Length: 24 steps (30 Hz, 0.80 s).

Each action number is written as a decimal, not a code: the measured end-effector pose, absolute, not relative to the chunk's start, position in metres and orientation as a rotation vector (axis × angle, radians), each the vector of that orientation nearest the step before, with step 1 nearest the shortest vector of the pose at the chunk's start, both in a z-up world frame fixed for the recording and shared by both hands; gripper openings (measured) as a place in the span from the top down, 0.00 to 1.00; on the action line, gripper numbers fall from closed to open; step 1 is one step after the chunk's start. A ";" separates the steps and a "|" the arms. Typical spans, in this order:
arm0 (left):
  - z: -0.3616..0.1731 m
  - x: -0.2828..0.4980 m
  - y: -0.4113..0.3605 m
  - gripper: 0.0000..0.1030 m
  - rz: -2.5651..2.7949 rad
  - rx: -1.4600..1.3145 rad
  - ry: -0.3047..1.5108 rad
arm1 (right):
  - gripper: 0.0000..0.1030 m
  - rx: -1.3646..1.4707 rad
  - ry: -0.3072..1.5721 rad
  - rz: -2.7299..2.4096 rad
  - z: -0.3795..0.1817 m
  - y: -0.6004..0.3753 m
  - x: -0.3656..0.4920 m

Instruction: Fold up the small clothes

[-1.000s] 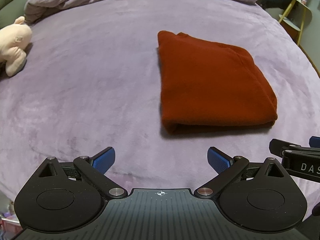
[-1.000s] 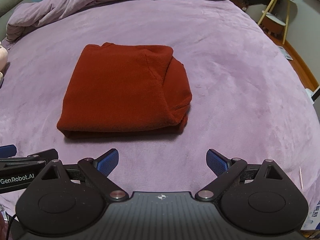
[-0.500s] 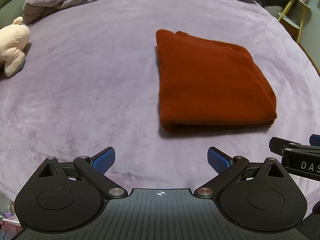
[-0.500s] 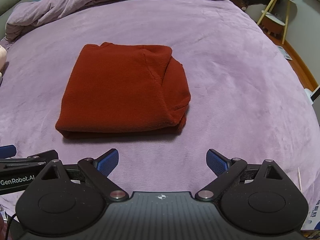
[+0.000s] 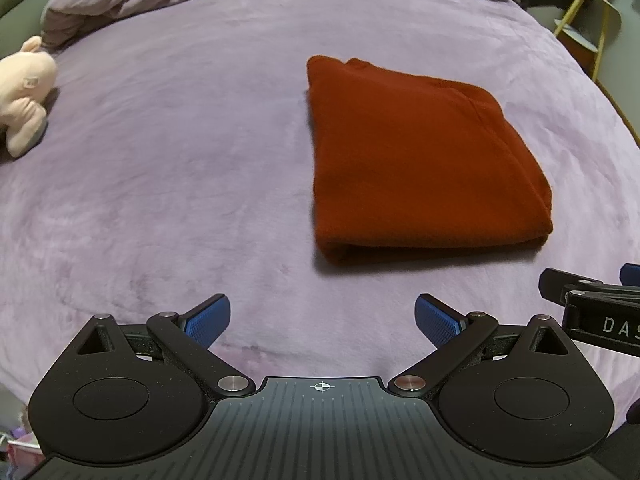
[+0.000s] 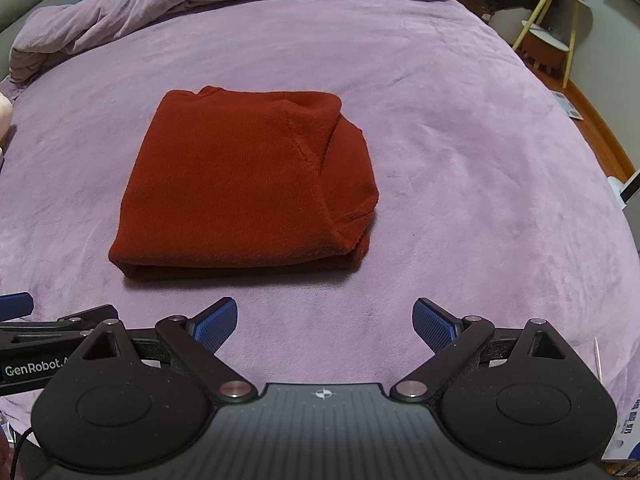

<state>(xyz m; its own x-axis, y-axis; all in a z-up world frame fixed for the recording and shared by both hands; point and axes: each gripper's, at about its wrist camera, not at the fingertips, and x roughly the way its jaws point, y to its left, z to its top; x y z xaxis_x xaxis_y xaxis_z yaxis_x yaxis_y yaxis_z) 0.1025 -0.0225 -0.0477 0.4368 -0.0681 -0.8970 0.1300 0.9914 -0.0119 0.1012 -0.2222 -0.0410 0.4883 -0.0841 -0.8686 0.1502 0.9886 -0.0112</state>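
A rust-red sweater [image 6: 244, 184] lies folded into a neat rectangle on the lilac bedspread [image 6: 460, 140], just beyond the left gripper [image 5: 322, 318] and right gripper [image 6: 325, 320], both spread wide and holding nothing, with a pink plush toy [image 5: 24, 92] at the far left.

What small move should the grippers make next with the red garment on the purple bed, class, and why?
Probably ease both back and stop. The red garment already lies folded in a compact rectangle on the bed. The left gripper and right gripper are open, short of it, holding nothing.
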 end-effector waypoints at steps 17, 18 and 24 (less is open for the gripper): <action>-0.050 0.105 -0.025 0.02 -0.126 0.070 1.119 | 0.08 0.077 1.061 -0.142 -0.045 -0.224 0.102; -0.051 0.104 -0.025 0.02 -0.126 0.071 1.119 | 0.08 0.077 1.062 -0.142 -0.045 -0.224 0.102; -0.051 0.105 -0.024 0.02 -0.130 0.067 1.125 | 0.08 0.078 1.063 -0.144 -0.045 -0.224 0.102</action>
<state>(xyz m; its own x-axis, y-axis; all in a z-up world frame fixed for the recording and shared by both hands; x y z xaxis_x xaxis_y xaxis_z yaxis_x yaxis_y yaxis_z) 0.1050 -0.0243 -0.0515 0.4249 -0.0699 -0.9025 0.1372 0.9905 -0.0122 0.1017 -0.2244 -0.0451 0.4785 -0.0797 -0.8745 0.1551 0.9879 -0.0052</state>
